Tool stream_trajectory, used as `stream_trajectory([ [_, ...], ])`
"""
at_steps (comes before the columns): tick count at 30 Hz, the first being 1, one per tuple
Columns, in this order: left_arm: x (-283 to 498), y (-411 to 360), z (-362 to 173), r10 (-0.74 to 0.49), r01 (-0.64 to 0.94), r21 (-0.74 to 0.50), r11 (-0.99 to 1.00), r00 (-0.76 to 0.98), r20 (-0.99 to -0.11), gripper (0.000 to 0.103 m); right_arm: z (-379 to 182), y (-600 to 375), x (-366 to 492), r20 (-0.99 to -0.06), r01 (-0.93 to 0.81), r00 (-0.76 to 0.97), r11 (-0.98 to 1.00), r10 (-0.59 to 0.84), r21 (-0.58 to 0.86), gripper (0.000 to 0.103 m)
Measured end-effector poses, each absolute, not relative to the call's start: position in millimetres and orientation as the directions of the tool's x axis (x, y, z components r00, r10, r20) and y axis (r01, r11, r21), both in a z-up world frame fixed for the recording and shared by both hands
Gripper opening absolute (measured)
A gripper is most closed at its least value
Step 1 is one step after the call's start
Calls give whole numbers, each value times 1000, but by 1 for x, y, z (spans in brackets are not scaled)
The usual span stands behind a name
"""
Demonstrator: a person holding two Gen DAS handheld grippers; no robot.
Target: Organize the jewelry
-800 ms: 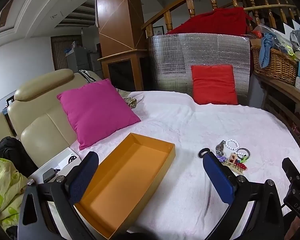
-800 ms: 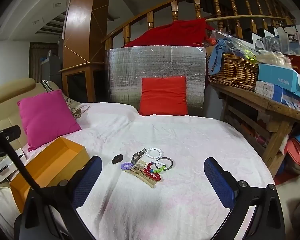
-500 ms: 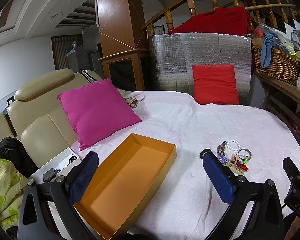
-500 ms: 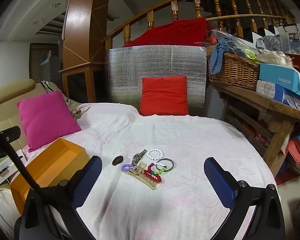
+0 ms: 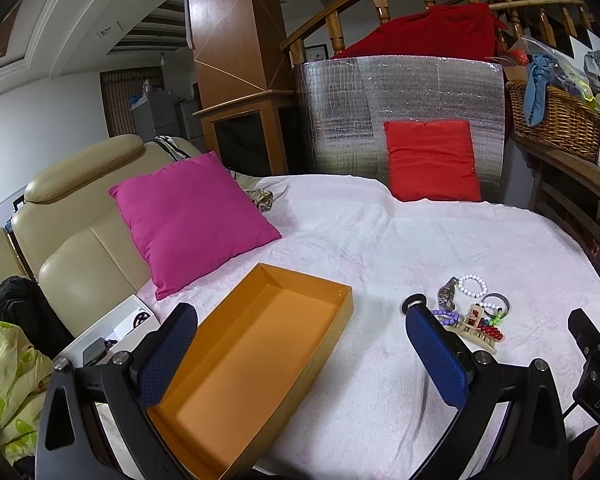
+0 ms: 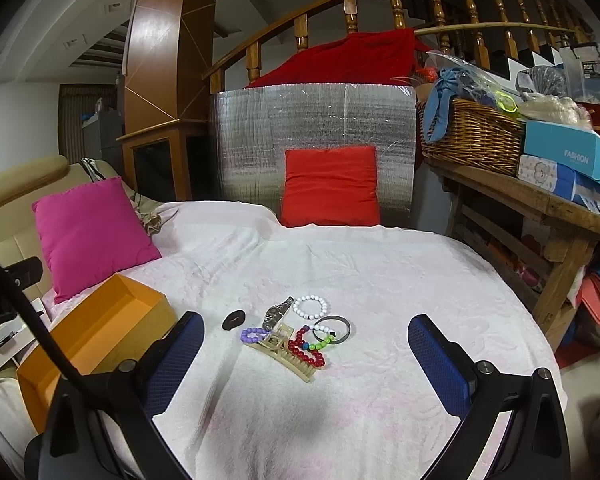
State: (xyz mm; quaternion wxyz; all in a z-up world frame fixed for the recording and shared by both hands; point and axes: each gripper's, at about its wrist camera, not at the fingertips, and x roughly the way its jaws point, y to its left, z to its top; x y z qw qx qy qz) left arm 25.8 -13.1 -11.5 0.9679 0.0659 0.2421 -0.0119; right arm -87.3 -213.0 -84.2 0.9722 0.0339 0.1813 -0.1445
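pink cushion point(image 5: 192, 220): leaning on the beige sofa point(image 5: 72, 220)
red cushion point(image 6: 330, 186): against silver foil panel point(image 6: 312, 120)
wicker basket point(image 6: 470, 136): on wooden bench point(image 6: 540, 204)

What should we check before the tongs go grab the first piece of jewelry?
1. Right tongs open and holding nothing: ok.
2. Left tongs open and holding nothing: ok.
3. Orange box open with nothing inside: ok.
4. Jewelry pile straight ahead of the right tongs: ok.
5. Pieces apart enough to pick singly: not ok; the hair clip and red beads overlap.
6. White bracelet free of the watch beside it: cannot tell.
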Motion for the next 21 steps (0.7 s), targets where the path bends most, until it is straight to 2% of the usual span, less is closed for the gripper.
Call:
stream_trajectory([
  [13,58,-41,-33,33,73,177,982,844,-535,103,-100,-238,-55,-398,298,880,954,-259,39,103],
  [21,80,-64,-45,26,86,189,978,851,-524,103,-116,-267,-32,-431,310,864,949,-258,54,103],
])
